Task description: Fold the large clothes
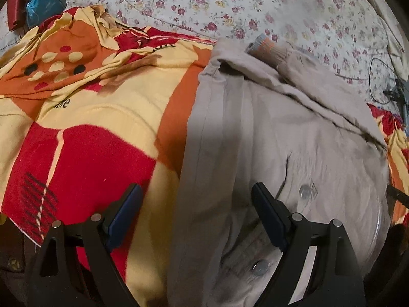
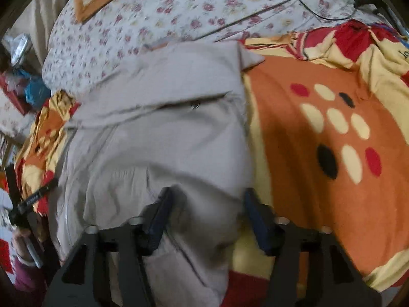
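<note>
Black gripper fingers with blue pads fill the lower part of both views. Left gripper (image 1: 196, 192) stands wide open in the left wrist view; between its fingers lie the left edge of a beige jacket (image 1: 268, 133) and a strip of the blanket, and the pads press on nothing. Right gripper (image 2: 207, 194) in the right wrist view has its jaws apart; a fold of the jacket (image 2: 163, 133) lies between them, near the left pad, but I cannot tell if the pad touches it.

Largest thing is the blanket (image 1: 84, 133) in red, orange and pale yellow, which covers the left half of the left wrist view and the right half of the right wrist view (image 2: 319, 140). On it the jacket lies partly folded, in the middle and right of the left view. One ribbed cuff (image 1: 265, 48) shows at its upper end. Two metal snap buttons (image 1: 305, 192) shine near the lower right. Behind, at the top of the frame, is a floral bedsheet (image 1: 230, 2). A black cable (image 2: 319, 12) lies on the sheet at the upper right of the right wrist view.
</note>
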`<state>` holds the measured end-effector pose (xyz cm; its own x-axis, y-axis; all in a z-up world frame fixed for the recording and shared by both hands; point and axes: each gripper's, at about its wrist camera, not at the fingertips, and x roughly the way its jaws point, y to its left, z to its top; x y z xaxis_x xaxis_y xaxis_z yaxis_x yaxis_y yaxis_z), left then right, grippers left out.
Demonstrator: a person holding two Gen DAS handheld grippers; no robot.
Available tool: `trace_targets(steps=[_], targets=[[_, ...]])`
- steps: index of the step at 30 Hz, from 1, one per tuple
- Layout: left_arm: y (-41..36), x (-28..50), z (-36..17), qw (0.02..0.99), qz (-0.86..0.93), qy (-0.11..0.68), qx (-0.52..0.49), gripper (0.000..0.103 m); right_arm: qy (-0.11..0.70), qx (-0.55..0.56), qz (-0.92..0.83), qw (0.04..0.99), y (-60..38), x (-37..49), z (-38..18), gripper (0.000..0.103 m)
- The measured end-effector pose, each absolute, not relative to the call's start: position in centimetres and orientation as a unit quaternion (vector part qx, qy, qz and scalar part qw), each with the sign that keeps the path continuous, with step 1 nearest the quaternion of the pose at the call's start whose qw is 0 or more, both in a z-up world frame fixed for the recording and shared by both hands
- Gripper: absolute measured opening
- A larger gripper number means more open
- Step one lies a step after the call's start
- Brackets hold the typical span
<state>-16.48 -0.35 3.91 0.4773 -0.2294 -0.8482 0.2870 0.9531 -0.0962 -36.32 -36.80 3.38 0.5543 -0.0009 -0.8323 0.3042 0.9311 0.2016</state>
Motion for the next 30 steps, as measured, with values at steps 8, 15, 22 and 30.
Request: trace_targets(steps=[8, 15, 22, 30], targets=[[1.3, -18.3, 3.9, 0.861, -0.148, 0.485, 0.034, 0.088, 0.438, 0.173, -0.118, 0.874, -39.0, -39.2, 4.9, 0.005], [1.8, -18.9, 3.9, 0.858, -0.153, 0.490, 0.026, 0.088, 0.467, 0.201, -0.053, 0.860, -35.8, -39.9, 3.6, 0.059], [2.9, -19.4, 4.3, 0.847, -0.163, 0.506, 0.018, 0.088, 0.459, 0.156, -0.096, 0.869, -35.6, -40.6, 3.6, 0.001], [3.7, -21.2, 3.8, 0.825, -0.184, 0.534, 0.030, 0.088, 0.497, 0.208, -0.045, 0.841, -36.3, -41.4, 3.0, 0.042]])
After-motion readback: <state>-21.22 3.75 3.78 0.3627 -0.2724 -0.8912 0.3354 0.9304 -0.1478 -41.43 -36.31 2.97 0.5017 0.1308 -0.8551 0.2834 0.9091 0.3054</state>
